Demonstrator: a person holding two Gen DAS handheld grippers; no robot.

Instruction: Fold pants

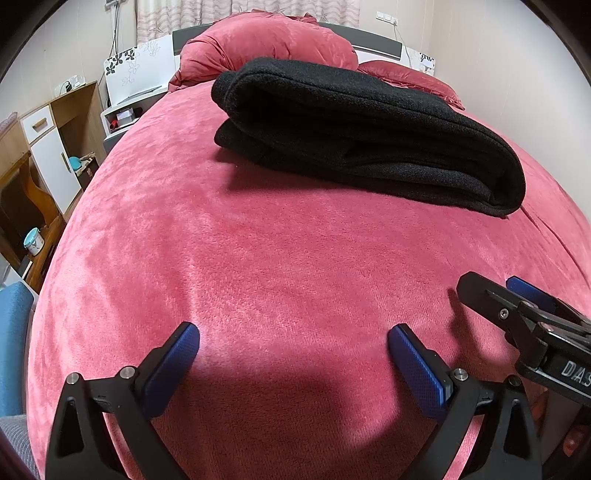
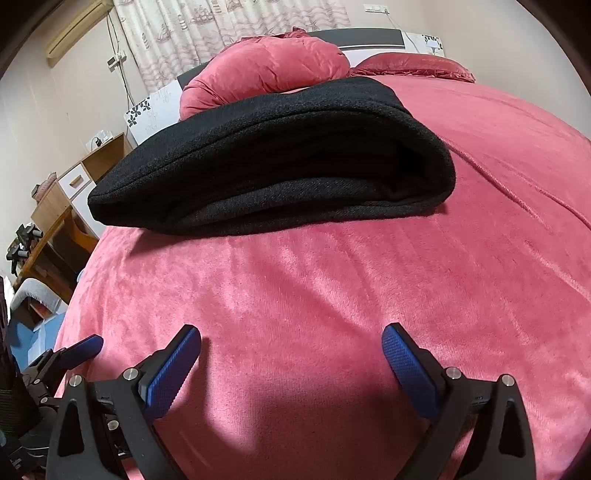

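Black pants (image 1: 362,136) lie folded into a thick stack on the pink bed cover (image 1: 258,266), toward the pillows. In the right wrist view the same pants (image 2: 273,170) sit straight ahead, well beyond the fingers. My left gripper (image 1: 293,341) hovers over bare cover near the foot of the bed, open, nothing between its blue pads. My right gripper (image 2: 291,341) is open as well and holds nothing. In the left wrist view the right gripper (image 1: 517,295) shows at the right edge; in the right wrist view the left gripper (image 2: 79,350) shows at the lower left.
A rolled pink duvet (image 1: 266,44) and a pillow (image 1: 410,79) lie at the headboard. A wooden cabinet with white doors (image 1: 48,147) and a nightstand (image 1: 122,118) stand left of the bed. A blue chair (image 1: 13,339) is at the lower left. Curtains (image 2: 229,33) hang behind.
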